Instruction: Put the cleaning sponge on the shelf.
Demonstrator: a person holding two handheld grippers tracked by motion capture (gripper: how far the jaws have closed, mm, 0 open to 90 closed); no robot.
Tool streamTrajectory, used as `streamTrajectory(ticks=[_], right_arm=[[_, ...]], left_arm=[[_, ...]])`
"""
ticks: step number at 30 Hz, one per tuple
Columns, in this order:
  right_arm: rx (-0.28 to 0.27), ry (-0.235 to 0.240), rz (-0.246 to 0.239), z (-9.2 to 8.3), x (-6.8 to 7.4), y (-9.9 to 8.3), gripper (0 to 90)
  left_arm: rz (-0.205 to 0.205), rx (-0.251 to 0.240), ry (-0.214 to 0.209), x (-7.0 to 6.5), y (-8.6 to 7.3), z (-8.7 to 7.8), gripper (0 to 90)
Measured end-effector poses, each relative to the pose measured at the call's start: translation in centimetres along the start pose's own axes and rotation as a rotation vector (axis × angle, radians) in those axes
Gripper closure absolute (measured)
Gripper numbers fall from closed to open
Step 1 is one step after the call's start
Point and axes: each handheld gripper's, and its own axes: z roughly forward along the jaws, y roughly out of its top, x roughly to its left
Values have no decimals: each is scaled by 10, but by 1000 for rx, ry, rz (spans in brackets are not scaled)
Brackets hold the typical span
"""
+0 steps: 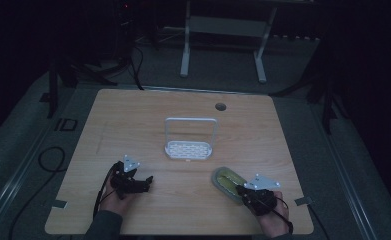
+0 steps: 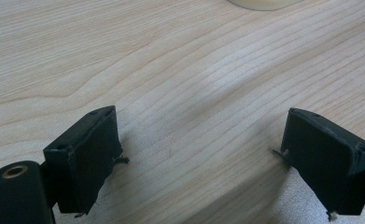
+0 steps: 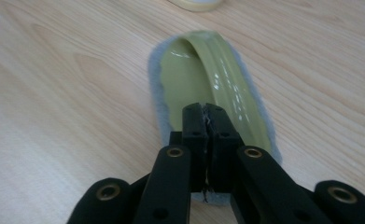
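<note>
apparently the thing in hand is an oval yellow-green dish (image 3: 203, 79) with a grey rim, lying flat on the counter (image 1: 133, 120) directly under and ahead of the right tool (image 3: 207, 116). it looks glossy, stiff and light, likely slippery; its thin raised near edge seems the best place to pinch. the right tool's jaws are pressed together over that near end, though whether they pinch the rim i cannot tell. the left tool (image 2: 196, 154) hangs wide open over bare wood. beyond both stands a white rack (image 1: 189, 149).

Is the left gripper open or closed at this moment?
Open. In the left gripper view, the left gripper has its two black jaws wide apart, with bare wooden table between them and nothing held.
</note>
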Motion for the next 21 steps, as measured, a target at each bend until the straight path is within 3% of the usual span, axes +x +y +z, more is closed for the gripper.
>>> streamTrajectory(ticks=[6,11,21], right_arm=[[-18,34,-41,-8,0,9,808],[-24,33,-57,-11,-5,18,734],[31,39,-106,-11,-14,32,658]], left_arm=[[0,0,0,0,0,0,116],[0,0,0,0,0,0,116],[0,0,0,0,0,0,116]])
